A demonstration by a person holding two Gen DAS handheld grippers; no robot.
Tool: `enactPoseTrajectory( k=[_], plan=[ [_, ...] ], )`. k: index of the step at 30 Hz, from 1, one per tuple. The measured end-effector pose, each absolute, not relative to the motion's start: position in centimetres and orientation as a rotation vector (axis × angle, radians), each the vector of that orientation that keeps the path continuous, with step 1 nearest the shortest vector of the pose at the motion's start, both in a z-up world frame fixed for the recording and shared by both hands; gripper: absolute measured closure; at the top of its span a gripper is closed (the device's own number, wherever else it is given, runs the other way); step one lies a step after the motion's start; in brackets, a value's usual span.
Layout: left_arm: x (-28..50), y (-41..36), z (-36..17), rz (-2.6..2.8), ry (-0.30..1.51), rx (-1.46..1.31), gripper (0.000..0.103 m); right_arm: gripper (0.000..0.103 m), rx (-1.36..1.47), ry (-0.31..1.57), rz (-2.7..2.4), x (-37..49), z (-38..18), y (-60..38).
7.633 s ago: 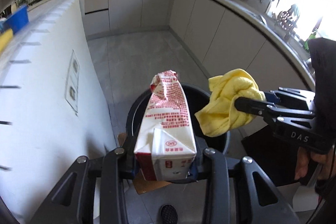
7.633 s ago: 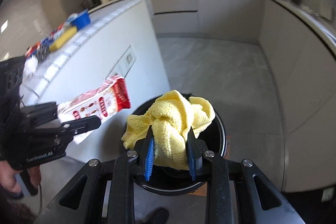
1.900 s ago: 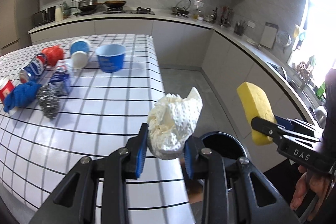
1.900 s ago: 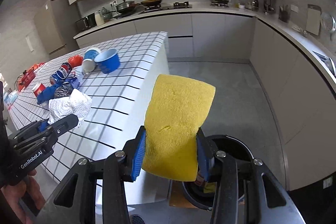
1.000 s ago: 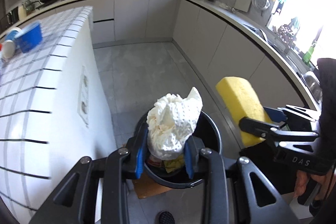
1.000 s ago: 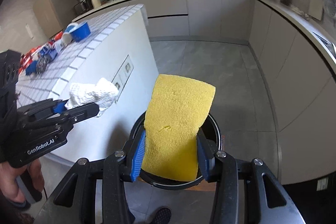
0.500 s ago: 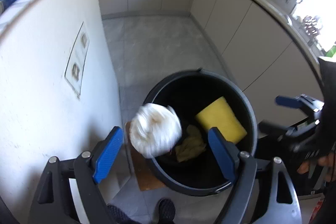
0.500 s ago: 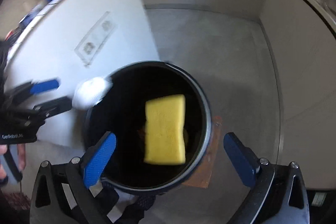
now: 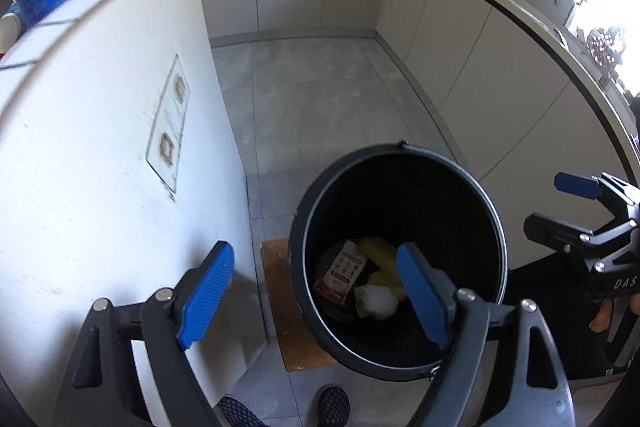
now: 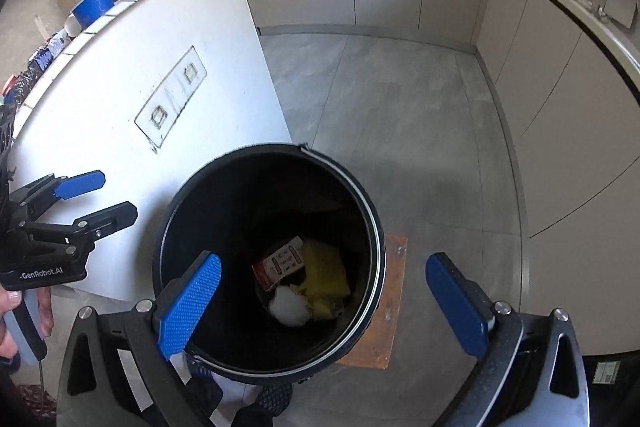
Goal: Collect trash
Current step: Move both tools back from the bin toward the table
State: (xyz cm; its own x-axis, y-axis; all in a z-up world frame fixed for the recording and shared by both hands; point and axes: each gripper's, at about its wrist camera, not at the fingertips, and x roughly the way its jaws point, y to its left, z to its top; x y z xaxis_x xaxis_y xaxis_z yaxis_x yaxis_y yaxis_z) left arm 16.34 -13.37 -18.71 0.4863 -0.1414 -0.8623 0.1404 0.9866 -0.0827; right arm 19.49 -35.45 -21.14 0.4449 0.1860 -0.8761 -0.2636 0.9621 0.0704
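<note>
- Both pieces of trash have left the jaws since a second ago: the white paper wad (image 9: 376, 301) that the left hand-held gripper (image 9: 310, 297) was carrying and the yellow sponge (image 10: 326, 277) that the right hand-held gripper (image 10: 322, 301) was carrying now lie at the bottom of the black bin (image 10: 370, 227).
- Left hand-held gripper: jaws spread wide, nothing between the blue pads (image 9: 204, 293); it points steeply down over the near left rim of the bin.
- Right hand-held gripper: jaws at their widest, nothing between them, held over the bin's mouth and looking straight into it.
- Inside the bin, the paper wad touches the sponge; a red-and-white carton (image 10: 280, 265) lies just beside both, tilted against them.
- More yellow material shows under the sponge; what it is cannot be told.
- Under the bin, a brown mat (image 10: 384, 323) sticks out on the grey tiled floor (image 10: 400, 115).
- Just beside the bin stands the white end panel (image 10: 160, 99) of the table, with two sockets on it.
- On the table's tiled top, well apart from the bin, stand a blue bowl (image 10: 94, 5) and further small items, too small to name.
- Dark shoes (image 9: 334, 405) of the person show at the lower edge.
</note>
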Motion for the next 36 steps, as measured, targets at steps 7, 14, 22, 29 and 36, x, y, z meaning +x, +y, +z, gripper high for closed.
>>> enactPoseTrajectory(
  k=[7, 14, 22, 29, 36],
  plan=[
    [15.0, -13.3, -16.1, -0.155, 0.991, -0.008, 0.018, 0.0, -0.094, 1.039, 0.25, 18.6, -19.0, -35.3],
    [15.4, -13.1, -13.0, -0.156, 0.921, -0.015, 0.017, 0.0, -0.094, 0.949, 0.241, 17.9, -14.8, -34.3],
    [14.3, -11.0, -9.8, -0.147, 0.862, -0.046, 0.016, 0.0, -0.097, 0.83, 0.242, 17.3, -9.8, -32.3],
    [14.0, -8.5, -8.1, -0.114, 0.831, -0.063, 0.016, 0.0, -0.099, 0.8, 0.255, 17.2, -7.4, -29.5],
    [13.3, -5.0, -7.0, -0.069, 0.819, -0.077, 0.016, 0.0, -0.131, 0.787, 0.302, 16.9, -6.2, -25.2]
  ],
)
